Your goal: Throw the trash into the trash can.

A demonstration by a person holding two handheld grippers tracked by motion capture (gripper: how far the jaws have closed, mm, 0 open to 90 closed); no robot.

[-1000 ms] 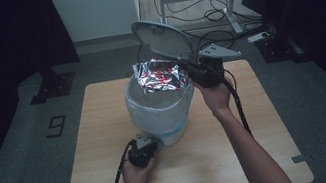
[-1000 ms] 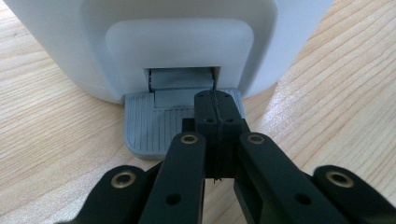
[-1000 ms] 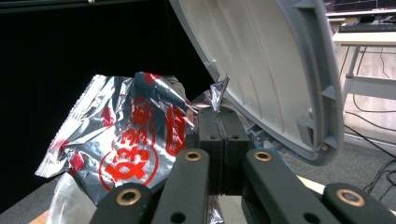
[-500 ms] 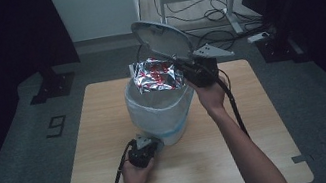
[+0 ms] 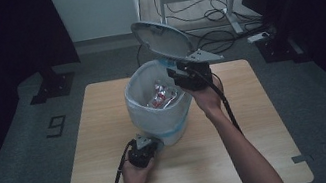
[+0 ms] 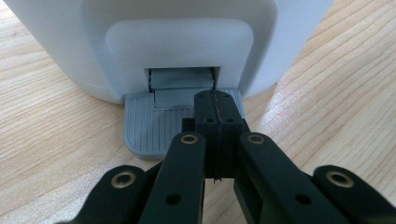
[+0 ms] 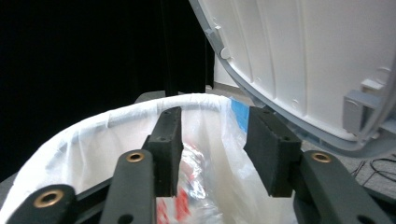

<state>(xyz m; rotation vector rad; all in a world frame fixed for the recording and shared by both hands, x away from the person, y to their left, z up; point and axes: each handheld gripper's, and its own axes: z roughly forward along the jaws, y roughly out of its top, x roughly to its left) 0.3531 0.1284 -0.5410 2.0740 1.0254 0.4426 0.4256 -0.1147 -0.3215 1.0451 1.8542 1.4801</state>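
A white pedal bin (image 5: 161, 107) lined with a white bag (image 7: 93, 135) stands near the middle of the wooden table (image 5: 262, 145), and everything else sits around it. Its grey lid (image 5: 162, 38) is raised, tilted up behind the bin's far rim. Inside the bin lies crumpled wrapping (image 5: 161, 97) — shiny, with red patches.

At the bin's near foot, the left gripper (image 6: 215, 100) presses down on the grey ribbed pedal (image 6: 149, 126), its jaws shut flat together with nothing between them. In the high view this left gripper (image 5: 142, 151) sits just against the bin's base.

The right gripper (image 7: 212, 140) hangs over the bin's right rim — its jaws stand apart and hold nothing, with the bag's edge and the wrapping seen through the gap. The lid's pale underside (image 7: 317, 60) rises just beside its right jaw.
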